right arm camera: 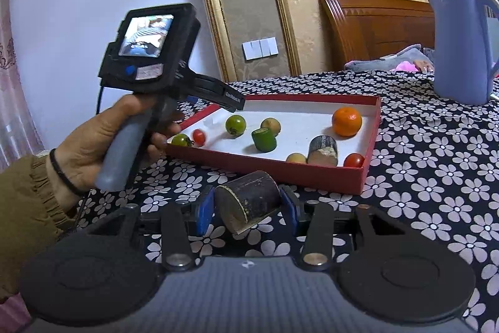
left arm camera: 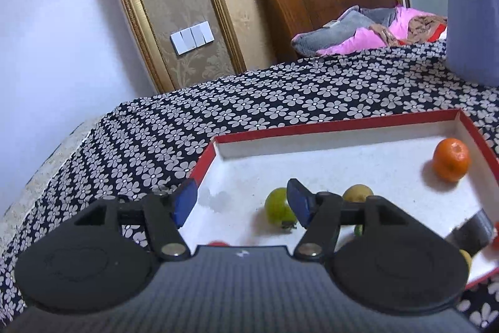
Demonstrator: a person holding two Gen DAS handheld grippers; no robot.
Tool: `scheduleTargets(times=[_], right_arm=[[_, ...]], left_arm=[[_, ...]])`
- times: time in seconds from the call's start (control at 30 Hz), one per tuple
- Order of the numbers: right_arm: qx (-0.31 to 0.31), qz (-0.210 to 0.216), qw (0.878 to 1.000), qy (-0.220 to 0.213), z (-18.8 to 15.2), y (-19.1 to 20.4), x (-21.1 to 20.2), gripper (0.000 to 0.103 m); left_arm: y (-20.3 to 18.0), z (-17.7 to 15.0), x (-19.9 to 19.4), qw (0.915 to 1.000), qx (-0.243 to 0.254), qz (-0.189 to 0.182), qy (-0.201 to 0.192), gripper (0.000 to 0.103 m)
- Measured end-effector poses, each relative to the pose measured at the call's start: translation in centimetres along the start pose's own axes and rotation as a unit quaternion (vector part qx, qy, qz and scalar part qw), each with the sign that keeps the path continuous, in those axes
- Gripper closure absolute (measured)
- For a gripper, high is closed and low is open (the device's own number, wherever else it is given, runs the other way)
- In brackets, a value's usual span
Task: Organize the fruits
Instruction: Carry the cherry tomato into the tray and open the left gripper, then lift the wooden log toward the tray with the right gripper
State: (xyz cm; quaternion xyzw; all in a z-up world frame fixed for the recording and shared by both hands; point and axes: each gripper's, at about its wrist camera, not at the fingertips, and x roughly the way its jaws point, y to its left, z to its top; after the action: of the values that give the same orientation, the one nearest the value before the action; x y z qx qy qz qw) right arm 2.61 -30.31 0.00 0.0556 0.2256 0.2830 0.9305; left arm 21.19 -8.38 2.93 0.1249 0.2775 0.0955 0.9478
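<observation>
A flower-patterned black-and-white cloth (right arm camera: 436, 177) is covering the table, carrying a tall lilac plastic jug (right arm camera: 461, 46) toward its far right corner and a shallow red-rimmed white cardboard tray (right arm camera: 368, 170) at its centre. Inside the tray, a round orange mandarin (right arm camera: 346, 121) is sitting near the far right corner, a dark sugarcane segment (right arm camera: 322, 150) by the near edge, and a green tomato (right arm camera: 235, 125) toward the left. The left gripper (left arm camera: 241, 202) is hovering above the tray's left end, jaws apart and empty. The right gripper (right arm camera: 248, 208) is clamping a second dark sugarcane piece (right arm camera: 249, 202) just short of the tray's near edge.
</observation>
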Motion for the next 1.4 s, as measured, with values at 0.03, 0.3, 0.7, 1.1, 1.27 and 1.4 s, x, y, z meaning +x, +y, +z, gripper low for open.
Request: scheduleTargets(times=[0.03,0.3,0.7,1.1,1.27,1.4], right_arm=[[-0.002,0.001,1.0,0.0,0.0,0.2,0.1,0.059],[-0.006,0.003,1.0,-0.001,0.3,0.9,0.2,0.059],[-0.015,0.001,1.0,-0.006,0.9,1.9,0.5,0.059],[-0.022,-0.02,0.999,-0.021,2.4,3.0,0.9,0.059],[-0.024,-0.025,0.999,-0.023,2.9,3.1,1.5,0.059],[-0.029,-0.03,0.999,-0.024,3.2,3.3,1.8,0.059]], left_arm=[[0.2,-0.1,-0.4,1.0,-0.002,0.0,-0.001,0.036],[2.0,-2.2,-3.6,0.9996,-0.025,-0.01,-0.012,0.025],[4.5,-8.3,-6.5,0.9974,-0.07,-0.02,-0.005,0.011],[5.2,-10.8,-6.0,0.9945,-0.092,-0.046,0.016,0.003],[5.6,-11.0,-5.8,0.993,-0.104,-0.051,0.023,0.002],[5.9,-11.0,-5.6,0.9913,-0.115,-0.057,0.029,0.002]])
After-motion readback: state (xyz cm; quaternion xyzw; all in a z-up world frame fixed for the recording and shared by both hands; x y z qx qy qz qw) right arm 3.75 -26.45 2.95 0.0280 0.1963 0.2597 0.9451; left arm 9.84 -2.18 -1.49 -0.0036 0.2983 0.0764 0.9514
